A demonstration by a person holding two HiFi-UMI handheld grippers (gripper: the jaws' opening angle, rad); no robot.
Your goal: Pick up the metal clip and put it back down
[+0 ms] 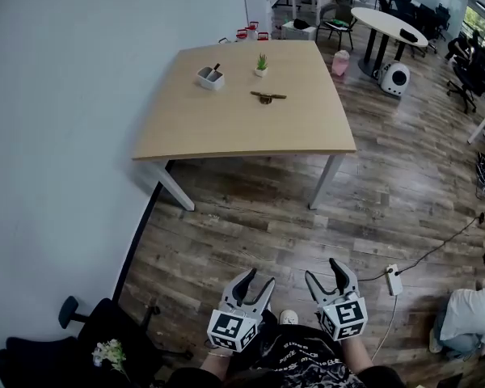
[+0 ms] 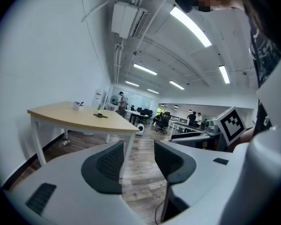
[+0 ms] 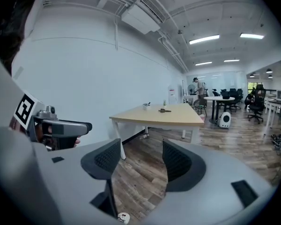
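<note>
The metal clip (image 1: 267,97), a dark, flat piece, lies on the light wooden table (image 1: 218,124) far ahead of me; it is a small dark speck on the tabletop in the left gripper view (image 2: 101,116) and the right gripper view (image 3: 165,110). My left gripper (image 1: 255,284) and right gripper (image 1: 326,274) hang low over the wood floor, close to my body and well short of the table. Both stand open with only floor showing between their fingers.
On the table also stand a small white holder (image 1: 211,77) and a little potted plant (image 1: 261,65). A black office chair (image 1: 81,338) is at my lower left beside the white wall. A power strip (image 1: 394,280) with a cable lies on the floor at my right. Round table and chairs stand far back.
</note>
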